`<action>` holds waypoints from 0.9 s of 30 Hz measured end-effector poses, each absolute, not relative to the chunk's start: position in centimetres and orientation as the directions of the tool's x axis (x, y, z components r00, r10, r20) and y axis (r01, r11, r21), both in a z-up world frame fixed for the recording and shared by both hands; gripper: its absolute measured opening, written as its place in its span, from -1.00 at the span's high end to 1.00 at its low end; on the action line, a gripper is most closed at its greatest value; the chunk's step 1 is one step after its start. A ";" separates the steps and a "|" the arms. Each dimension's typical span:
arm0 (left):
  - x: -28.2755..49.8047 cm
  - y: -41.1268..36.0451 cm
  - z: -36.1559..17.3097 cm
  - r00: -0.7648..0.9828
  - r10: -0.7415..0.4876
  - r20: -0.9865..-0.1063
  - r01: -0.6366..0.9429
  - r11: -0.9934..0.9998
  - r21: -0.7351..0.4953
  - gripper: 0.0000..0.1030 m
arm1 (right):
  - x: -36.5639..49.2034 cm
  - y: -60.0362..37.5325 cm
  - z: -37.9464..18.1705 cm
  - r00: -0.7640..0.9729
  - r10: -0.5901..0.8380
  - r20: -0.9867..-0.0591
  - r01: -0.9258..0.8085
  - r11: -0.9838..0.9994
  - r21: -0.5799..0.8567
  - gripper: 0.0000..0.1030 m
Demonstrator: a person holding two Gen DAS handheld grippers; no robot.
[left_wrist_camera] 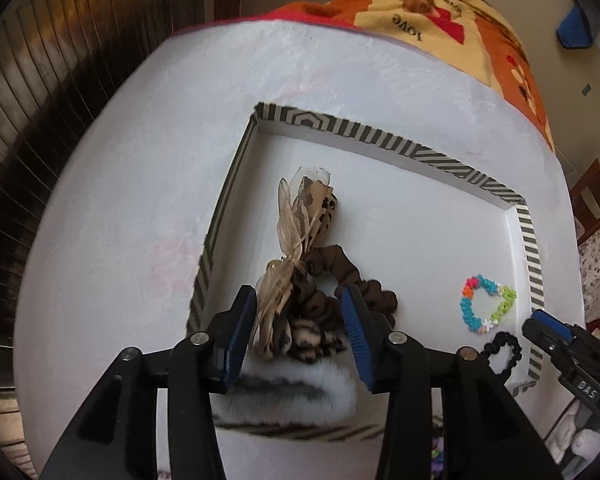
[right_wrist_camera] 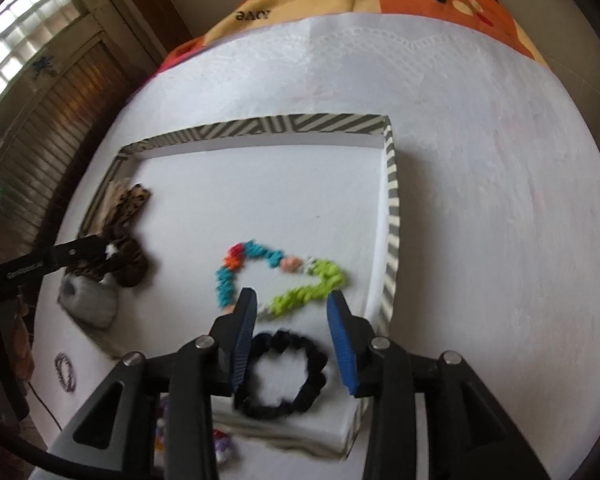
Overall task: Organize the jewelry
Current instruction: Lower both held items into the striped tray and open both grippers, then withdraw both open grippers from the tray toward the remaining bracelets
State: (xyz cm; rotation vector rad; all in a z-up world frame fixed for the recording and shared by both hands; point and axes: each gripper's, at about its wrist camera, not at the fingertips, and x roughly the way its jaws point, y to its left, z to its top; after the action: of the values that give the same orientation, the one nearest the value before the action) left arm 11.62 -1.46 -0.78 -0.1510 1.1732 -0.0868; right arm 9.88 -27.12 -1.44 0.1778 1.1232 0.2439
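White tray (right_wrist_camera: pixel 392 200): black scrunchie (right_wrist_camera: pixel 280 376) between open right jaws.

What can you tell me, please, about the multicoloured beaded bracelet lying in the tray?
The beaded bracelet is a closed loop of small knobbly beads in blocks of turquoise, lime green, orange, red and pale peach. It lies flat, unevenly stretched, on the white floor of the striped-rimmed tray, near its right wall. Nothing grips it; whether the black scrunchie touches it is unclear.
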 end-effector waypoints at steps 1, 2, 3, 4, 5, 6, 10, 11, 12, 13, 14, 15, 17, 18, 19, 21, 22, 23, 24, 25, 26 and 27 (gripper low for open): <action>11.1 -1.5 -0.4 0.395 -0.143 -0.907 -0.004 0.987 -0.158 0.30 | 9.3 -27.1 -1.2 0.415 0.286 -0.864 -0.104 0.958 0.267 0.20; 10.9 -1.7 -0.1 0.402 -0.139 -0.905 -0.001 0.988 -0.153 0.30 | 8.9 -27.1 -0.9 0.418 0.289 -0.861 -0.104 0.957 0.271 0.15; 10.5 -1.8 0.3 0.411 -0.132 -0.902 0.001 0.990 -0.144 0.30 | 8.2 -27.1 -0.5 0.421 0.294 -0.858 -0.103 0.955 0.276 0.13; 10.0 -1.9 0.7 0.421 -0.125 -0.898 0.005 0.991 -0.135 0.30 | 7.7 -27.0 -0.1 0.424 0.298 -0.855 -0.104 0.954 0.281 0.12; 9.5 -1.9 1.0 0.427 -0.123 -0.896 0.009 0.991 -0.132 0.30 | 7.0 -27.0 0.3 0.430 0.303 -0.850 -0.105 0.952 0.286 0.11; 9.0 -2.0 1.5 0.435 -0.121 -0.892 0.012 0.992 -0.129 0.30 | 6.5 -27.0 0.7 0.436 0.303 -0.848 -0.106 0.952 0.286 0.11; 6.9 -2.3 2.8 0.457 -0.112 -0.883 0.033 0.994 -0.108 0.30 | 4.3 -26.6 2.1 0.456 0.295 -0.839 -0.110 0.955 0.276 0.06; 6.4 -2.3 3.1 0.461 -0.109 -0.881 0.037 0.994 -0.103 0.30 | 4.1 -26.5 2.4 0.462 0.290 -0.838 -0.111 0.957 0.269 0.05; 5.8 -2.4 3.4 0.465 -0.107 -0.879 0.044 0.994 -0.098 0.30 | 3.4 -26.4 2.8 0.473 0.280 -0.836 -0.112 0.960 0.258 0.05; 5.4 -2.4 3.6 0.467 -0.110 -0.877 0.049 0.994 -0.099 0.30 | 3.0 -26.4 3.0 0.480 0.272 -0.834 -0.110 0.962 0.251 0.04; 4.9 -2.5 3.8 0.470 -0.114 -0.876 0.053 0.994 -0.101 0.30 | 2.3 -26.3 3.5 0.489 0.265 -0.831 -0.107 0.964 0.244 0.04; 4.3 -2.5 4.1 0.474 -0.115 -0.873 0.055 0.993 -0.101 0.30 | 1.7 -26.4 3.8 0.495 0.265 -0.827 -0.106 0.964 0.246 0.04; 3.3 -2.6 4.4 0.478 -0.115 -0.871 0.061 0.993 -0.098 0.30 | 0.7 -26.4 4.3 0.503 0.268 -0.822 -0.104 0.963 0.250 0.03; 2.8 -2.7 4.6 0.477 -0.116 -0.871 0.065 0.993 -0.096 0.30 | 0.2 -26.3 4.5 0.506 0.267 -0.820 -0.105 0.963 0.249 0.02; 2.3 -2.8 4.7 0.476 -0.116 -0.872 0.070 0.993 -0.094 0.30 | 0.0 -26.2 4.6 0.507 0.267 -0.820 -0.107 0.963 0.247 0.02; 1.5 -3.0 4.8 0.473 -0.119 -0.873 0.077 0.993 -0.093 0.30 | -1.0 -25.7 4.8 0.511 0.256 -0.821 -0.117 0.966 0.229 0.02; 1.1 -3.1 4.9 0.472 -0.120 -0.873 0.079 0.992 -0.094 0.30 | -1.3 -25.6 4.8 0.511 0.255 -0.821 -0.120 0.967 0.225 0.02; 0.6 -3.3 4.9 0.470 -0.121 -0.875 0.083 0.992 -0.093 0.30 | -1.9 -25.3 4.9 0.510 0.256 -0.821 -0.126 0.966 0.224 0.02; 0.2 -3.4 4.9 0.468 -0.122 -0.875 0.087 0.992 -0.092 0.30 | -2.2 -25.2 4.9 0.509 0.258 -0.821 -0.128 0.966 0.225 0.02; -0.2 -3.5 4.9 0.466 -0.121 -0.877 0.093 0.992 -0.088 0.30 | -2.6 -25.0 5.0 0.510 0.258 -0.821 -0.128 0.966 0.224 0.01; -0.6 -3.6 4.9 0.464 -0.120 -0.878 0.097 0.992 -0.084 0.30 | -3.1 -24.9 5.0 0.511 0.256 -0.821 -0.130 0.967 0.220 0.01; -1.0 -3.8 4.9 0.462 -0.117 -0.879 0.104 0.992 -0.077 0.30 | -3.5 -24.8 5.1 0.512 0.253 -0.821 -0.133 0.968 0.215 0.01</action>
State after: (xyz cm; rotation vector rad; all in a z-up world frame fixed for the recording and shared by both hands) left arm -0.96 -3.80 4.88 -0.0135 1.0818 -0.1356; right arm -3.46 -24.76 5.09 0.1297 1.0071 0.2329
